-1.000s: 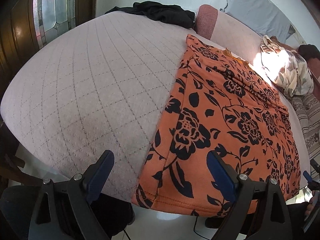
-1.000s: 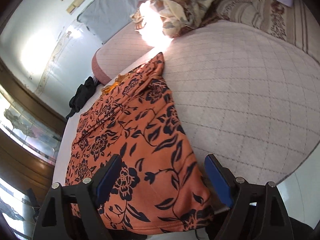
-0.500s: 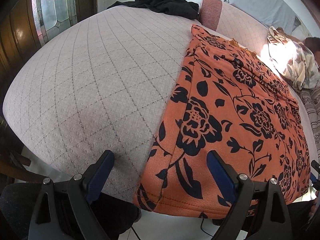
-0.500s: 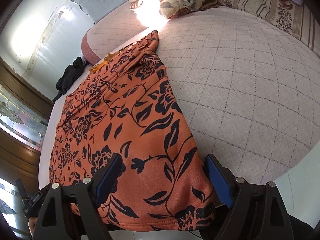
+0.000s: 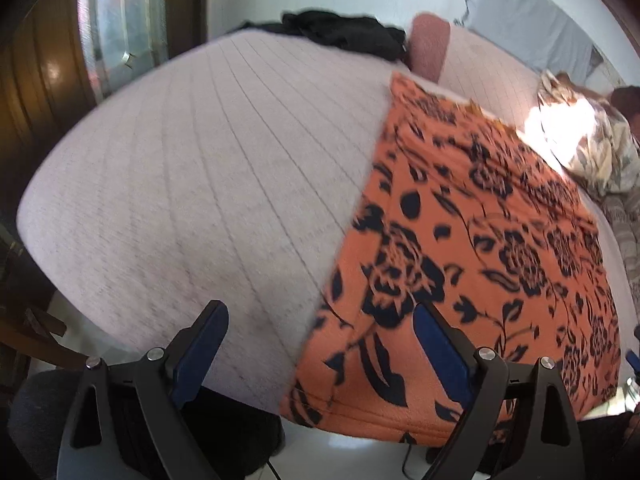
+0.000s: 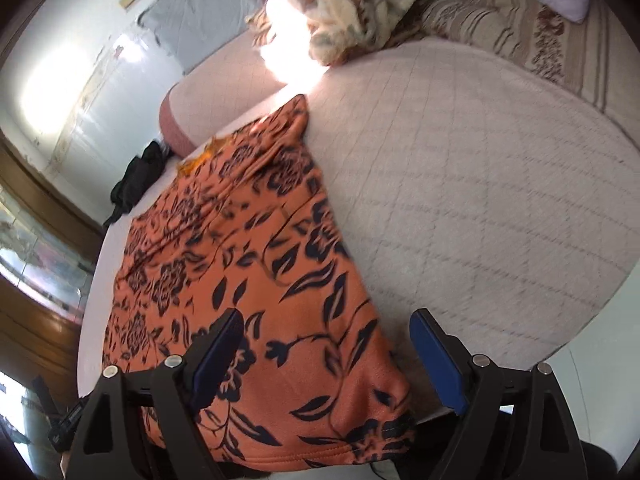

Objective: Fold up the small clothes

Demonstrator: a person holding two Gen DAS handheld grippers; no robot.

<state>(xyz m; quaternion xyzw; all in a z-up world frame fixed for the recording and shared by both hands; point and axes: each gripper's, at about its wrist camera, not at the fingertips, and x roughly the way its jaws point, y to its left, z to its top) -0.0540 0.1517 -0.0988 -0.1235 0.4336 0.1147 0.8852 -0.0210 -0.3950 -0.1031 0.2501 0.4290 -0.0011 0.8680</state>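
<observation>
The orange floral garment (image 5: 472, 264) lay spread flat on the quilted bed (image 5: 192, 184), its hemmed near edge hanging just over the bed's front side. It looked like a soft, light knit, limp rather than stiff, so it would probably drape and sag once lifted and could slide a little on the quilt. The stitched hem at the two near corners seemed the best place to take hold, since a doubled edge gives the pads something firmer to pinch.

The left hand-held gripper (image 5: 320, 344) hung above the garment's left near corner with its jaws spread wide and nothing between the pads. The right hand-held gripper (image 6: 326, 354) hovered over the garment's right near corner, likewise wide apart and gripping nothing.

Beyond the garment's far end sat a pinkish bolster (image 5: 430, 46), and a dark crumpled cloth (image 5: 344, 32) lay left of that on the bed's far edge. To the garment's right, well apart from it, a flowered blanket (image 6: 352, 8) was bunched in bright sunlight.
</observation>
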